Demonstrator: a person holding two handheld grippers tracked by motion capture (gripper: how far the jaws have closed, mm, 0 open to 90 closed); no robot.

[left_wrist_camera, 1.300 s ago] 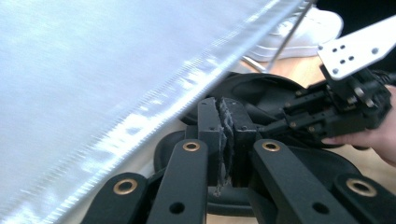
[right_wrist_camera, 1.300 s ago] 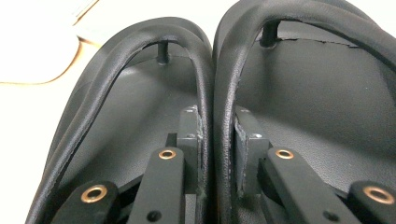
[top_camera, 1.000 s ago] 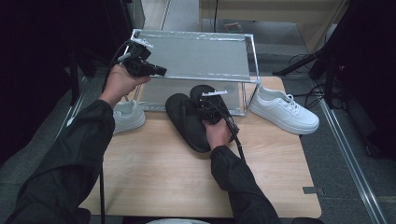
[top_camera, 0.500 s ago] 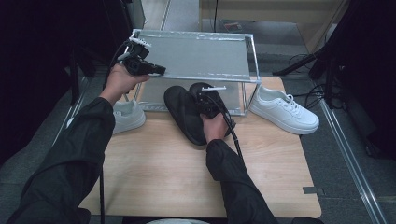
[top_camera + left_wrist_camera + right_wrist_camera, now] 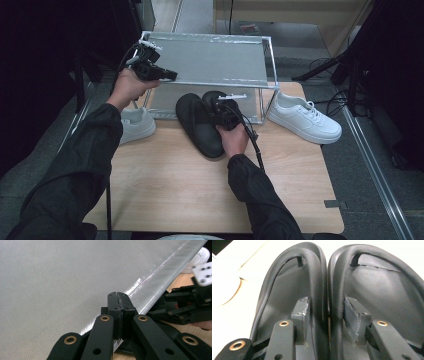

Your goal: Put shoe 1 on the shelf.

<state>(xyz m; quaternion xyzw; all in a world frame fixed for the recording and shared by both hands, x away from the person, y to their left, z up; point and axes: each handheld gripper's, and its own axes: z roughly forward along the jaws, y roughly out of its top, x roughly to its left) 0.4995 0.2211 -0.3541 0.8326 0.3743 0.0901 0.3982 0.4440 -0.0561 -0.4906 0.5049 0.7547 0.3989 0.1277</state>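
Two black slippers lie side by side on the wooden table (image 5: 190, 185), in front of a metal rack (image 5: 215, 60). My right gripper (image 5: 220, 112) reaches over them. In the right gripper view its pads sit one inside the left slipper (image 5: 284, 290) and one inside the right slipper (image 5: 382, 285), with both inner rims between them. The right gripper (image 5: 325, 307) has just been opening and its pads stand off the rims. My left gripper (image 5: 167, 76) is raised at the rack's front left corner. Its jaws (image 5: 119, 296) are shut, empty, over the rack's grey top sheet (image 5: 50, 277).
A white sneaker (image 5: 305, 120) sits on the table to the right of the rack. Another white sneaker (image 5: 135, 125) lies at the left, partly under my left forearm. Cables and dark stands are on the floor at the right.
The right hand and the slipper pair edged slightly toward the rack. The left hand stayed at the rack's corner.
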